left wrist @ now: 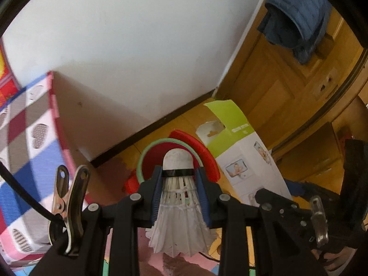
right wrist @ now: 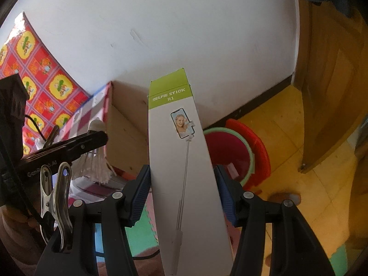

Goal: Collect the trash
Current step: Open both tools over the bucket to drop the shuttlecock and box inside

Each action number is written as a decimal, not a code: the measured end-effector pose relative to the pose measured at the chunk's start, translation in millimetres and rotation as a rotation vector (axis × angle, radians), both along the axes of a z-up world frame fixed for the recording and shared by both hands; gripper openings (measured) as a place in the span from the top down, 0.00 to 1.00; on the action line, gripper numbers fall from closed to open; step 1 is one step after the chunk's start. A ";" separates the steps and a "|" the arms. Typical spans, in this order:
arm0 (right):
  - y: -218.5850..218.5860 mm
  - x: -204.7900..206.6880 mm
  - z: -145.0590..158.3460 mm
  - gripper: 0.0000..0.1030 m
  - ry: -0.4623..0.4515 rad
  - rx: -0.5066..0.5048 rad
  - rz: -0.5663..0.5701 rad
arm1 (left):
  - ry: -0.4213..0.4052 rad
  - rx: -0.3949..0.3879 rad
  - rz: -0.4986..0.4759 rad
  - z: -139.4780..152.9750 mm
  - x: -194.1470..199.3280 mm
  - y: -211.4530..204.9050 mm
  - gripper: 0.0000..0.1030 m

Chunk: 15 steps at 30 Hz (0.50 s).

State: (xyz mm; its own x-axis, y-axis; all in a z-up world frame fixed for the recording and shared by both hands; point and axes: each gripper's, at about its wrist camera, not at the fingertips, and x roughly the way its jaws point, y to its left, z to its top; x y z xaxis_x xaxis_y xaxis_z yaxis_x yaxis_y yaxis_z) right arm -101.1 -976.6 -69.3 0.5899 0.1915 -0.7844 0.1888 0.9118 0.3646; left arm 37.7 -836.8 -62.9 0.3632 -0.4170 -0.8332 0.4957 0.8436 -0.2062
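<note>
Two grippers were both loaded at this moment. The left gripper (left wrist: 178, 179) was clamped on a white feather shuttlecock (left wrist: 178, 207), its blue pads (left wrist: 157, 197) pressing the feather skirt from either side just below the black band, cork tip pointing forward. The shuttlecock sat in the air, in line with the red bin (left wrist: 158, 158), which stood on the yellow floor (left wrist: 158, 138) near the dark baseboard. The bin had a green rim and a red lid (left wrist: 202, 147) behind it, touching its far side.

The right gripper (right wrist: 184, 191) was closed on a long selfie stick box (right wrist: 184, 161), white with a green top marked "SELFIE STICK R1"; its blue pads (right wrist: 140, 195) bore on the two long edges. The box stood roughly upright, lifted, its green flap open at the top. From the right wrist view the red bin (right wrist: 230, 151) appeared just right of the box, partly hidden behind it. The left gripper with the shuttlecock (right wrist: 94, 161) showed at the left of that view, near a cardboard box (right wrist: 128, 133) covered with a checked cloth (right wrist: 92, 110).

In the left wrist view the selfie stick box (left wrist: 239, 151) rose just right of the bin. A blue garment (left wrist: 296, 16) hung on the wooden door (left wrist: 276, 92). Foam mat tiles (right wrist: 138, 225) lay below the grippers.
</note>
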 end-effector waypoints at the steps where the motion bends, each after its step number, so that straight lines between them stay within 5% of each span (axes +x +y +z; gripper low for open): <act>1: -4.4 0.5 -4.7 0.45 0.009 0.000 0.004 | 0.005 0.004 -0.007 -4.9 1.8 -4.2 0.71; 15: -46.7 19.2 -95.0 0.45 0.134 0.080 -0.061 | 0.060 0.044 -0.091 -120.7 49.4 -69.4 0.71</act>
State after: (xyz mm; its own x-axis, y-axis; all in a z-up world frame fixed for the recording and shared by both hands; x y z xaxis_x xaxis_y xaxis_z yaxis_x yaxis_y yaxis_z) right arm -81.9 -1023.4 -164.3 0.4934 0.2232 -0.8407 0.2949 0.8663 0.4031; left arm 87.1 -906.1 -183.6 0.2745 -0.4089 -0.8703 0.5588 0.8044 -0.2017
